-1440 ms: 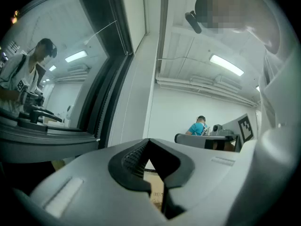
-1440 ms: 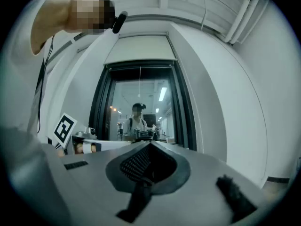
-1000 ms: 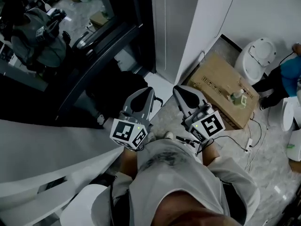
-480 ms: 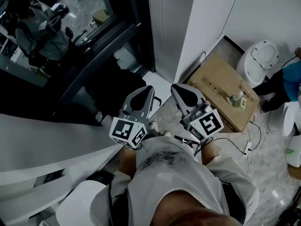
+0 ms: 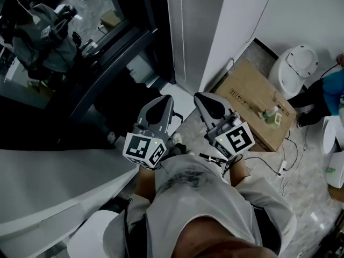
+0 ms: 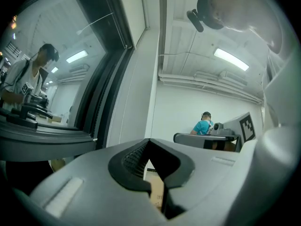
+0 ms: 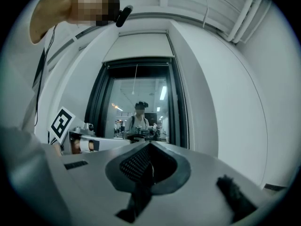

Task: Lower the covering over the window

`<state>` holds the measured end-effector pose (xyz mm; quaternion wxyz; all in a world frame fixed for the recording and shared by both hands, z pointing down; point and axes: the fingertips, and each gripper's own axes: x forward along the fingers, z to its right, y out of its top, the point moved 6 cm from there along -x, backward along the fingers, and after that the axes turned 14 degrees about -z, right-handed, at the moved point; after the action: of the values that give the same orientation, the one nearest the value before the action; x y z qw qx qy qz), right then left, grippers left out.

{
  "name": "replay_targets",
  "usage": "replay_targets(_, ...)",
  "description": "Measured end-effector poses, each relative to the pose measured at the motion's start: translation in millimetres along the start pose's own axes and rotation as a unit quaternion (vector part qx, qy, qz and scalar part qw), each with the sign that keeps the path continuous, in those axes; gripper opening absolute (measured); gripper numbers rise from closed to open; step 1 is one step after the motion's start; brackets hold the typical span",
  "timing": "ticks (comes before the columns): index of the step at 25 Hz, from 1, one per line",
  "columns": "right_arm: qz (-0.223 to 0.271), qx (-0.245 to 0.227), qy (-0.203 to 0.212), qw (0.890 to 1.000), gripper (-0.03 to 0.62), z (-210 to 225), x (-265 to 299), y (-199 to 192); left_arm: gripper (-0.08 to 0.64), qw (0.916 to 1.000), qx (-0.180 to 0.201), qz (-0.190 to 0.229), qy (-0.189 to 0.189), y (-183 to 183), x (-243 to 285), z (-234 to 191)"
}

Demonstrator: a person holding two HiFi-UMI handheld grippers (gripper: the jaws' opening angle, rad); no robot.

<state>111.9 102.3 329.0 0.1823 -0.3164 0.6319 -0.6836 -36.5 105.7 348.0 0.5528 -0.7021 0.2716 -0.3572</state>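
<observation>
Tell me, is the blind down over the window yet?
Not yet. Nothing looks done: the pale blind sits up at the top and the window glass is bare. In hand: nothing; the left gripper and right gripper are both shut and empty. Left: probably grab the thin cord and pull it down.

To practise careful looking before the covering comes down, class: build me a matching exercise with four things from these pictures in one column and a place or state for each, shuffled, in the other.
Column one
1. left claw
2. cardboard box
3. bottle
4. window covering

Column two
A. drawn up high
B. lying flat on the floor
C. shut, nothing between its jaws
D. on top of the box

Pairs: 1-C, 2-B, 3-D, 4-A
</observation>
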Motion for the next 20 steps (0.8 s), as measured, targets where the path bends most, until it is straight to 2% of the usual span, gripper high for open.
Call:
replay_targets(5,0.007,-0.003,-0.003,1.000,0.017,16.6,27.7,6.1,0.008,1.0000,-0.003,0.000,-0.001,5.1,19.2,-27.8)
replay_targets(20,-0.013,-0.001,-0.028,1.000,0.017,50.2,100.2,24.6,0.008,0.9998,-0.005,0.004,-0.020,27.5,61.7,-100.6)
